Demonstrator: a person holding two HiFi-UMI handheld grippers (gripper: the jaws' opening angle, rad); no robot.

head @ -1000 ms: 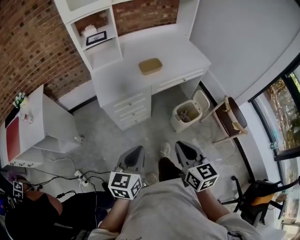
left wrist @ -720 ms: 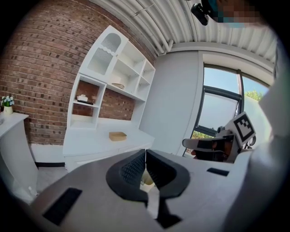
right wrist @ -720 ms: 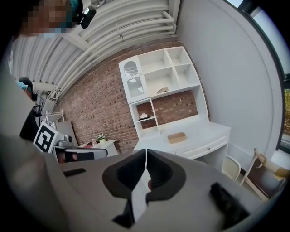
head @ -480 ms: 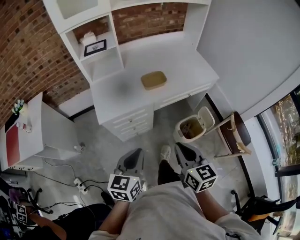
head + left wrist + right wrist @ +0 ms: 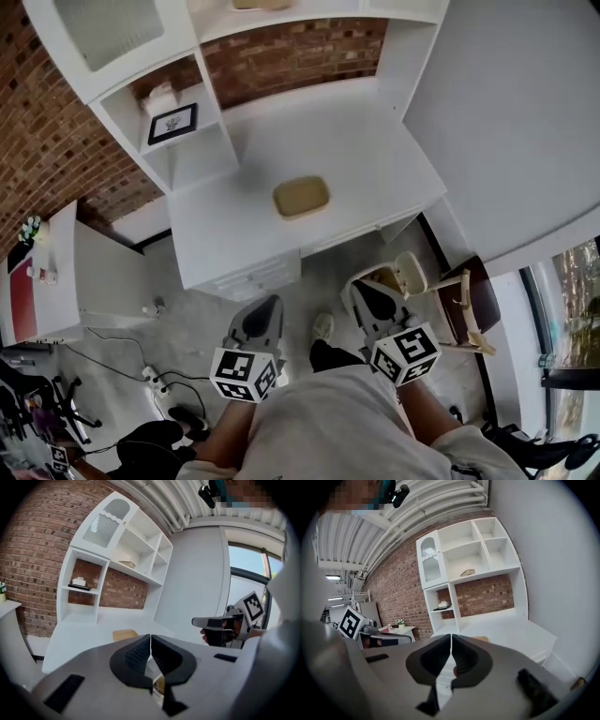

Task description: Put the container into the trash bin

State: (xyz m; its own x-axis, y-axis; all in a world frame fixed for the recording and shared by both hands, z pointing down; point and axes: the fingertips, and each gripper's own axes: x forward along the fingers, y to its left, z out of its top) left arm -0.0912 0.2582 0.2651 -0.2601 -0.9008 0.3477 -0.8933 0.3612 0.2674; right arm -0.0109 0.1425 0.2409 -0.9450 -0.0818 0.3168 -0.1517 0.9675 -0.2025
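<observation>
Spanning the head view: white desk point(image 5: 375, 159). Trash bin point(image 5: 411, 273) on the floor at its right front corner, partly behind the right gripper point(image 5: 362, 287). Left gripper point(image 5: 272, 303) alongside; both jaw pairs closed together, empty. Tan container point(image 5: 301, 197) lies mid-desk.

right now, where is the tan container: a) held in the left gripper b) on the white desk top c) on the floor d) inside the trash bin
b: the container lies flat on the top of the white desk, with nothing holding it.
</observation>
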